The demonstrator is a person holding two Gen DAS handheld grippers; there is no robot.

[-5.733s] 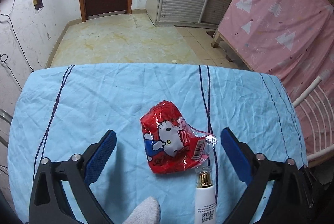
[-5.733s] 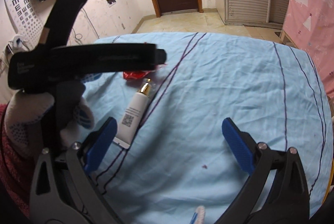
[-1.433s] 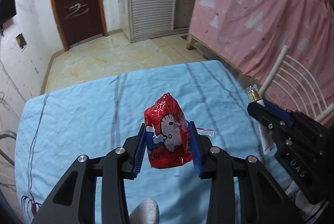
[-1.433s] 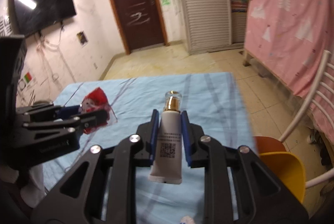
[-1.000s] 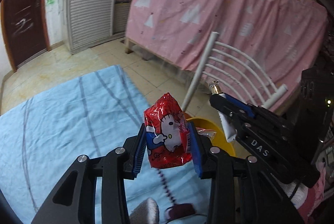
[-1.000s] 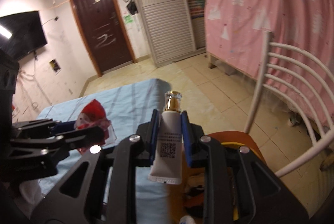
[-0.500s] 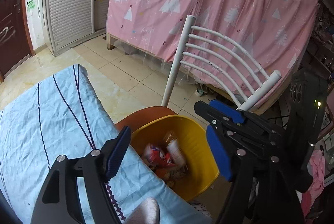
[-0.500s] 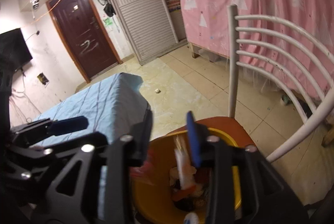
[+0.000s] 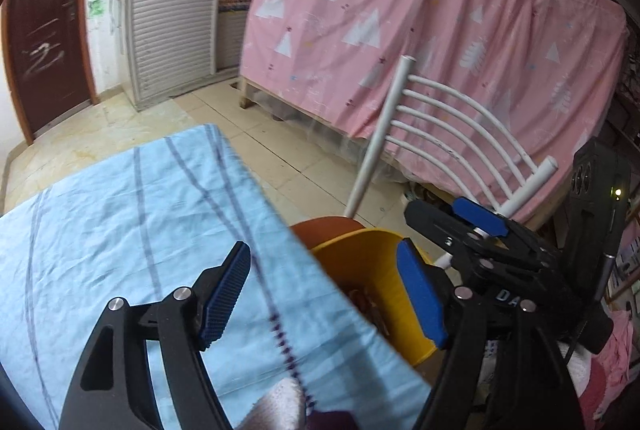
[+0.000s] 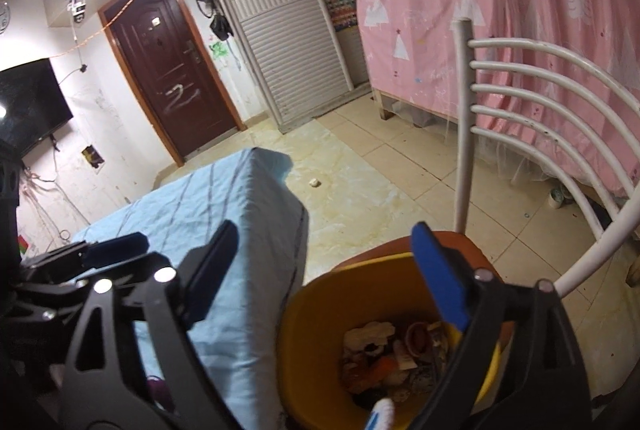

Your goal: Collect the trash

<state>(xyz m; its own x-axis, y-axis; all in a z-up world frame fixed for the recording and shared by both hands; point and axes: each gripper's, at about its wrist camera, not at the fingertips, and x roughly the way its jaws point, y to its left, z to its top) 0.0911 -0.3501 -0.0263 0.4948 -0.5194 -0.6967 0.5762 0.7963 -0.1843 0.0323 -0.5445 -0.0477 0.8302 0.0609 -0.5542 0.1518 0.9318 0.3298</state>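
both released, jaws spread with nothing between them: left gripper [image 9: 324, 294] over the tabletop [image 9: 120, 222] edge beside the yellow bin [image 10: 316, 314], right gripper [image 10: 324, 266] above the bin's mouth. trash [image 10: 384, 354] piled inside the bin, on the orange seat of a white chair [image 10: 532, 85]. blue striped cloth across the tabletop. pink curtain [image 9: 420, 29] behind.

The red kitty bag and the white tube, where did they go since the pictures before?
Both were let go. The left gripper and right gripper carried them from the table over to the yellow bin and opened; both now hang open with nothing between their fingers, above the trash. The bin on the chair and the blue cloth stayed put.
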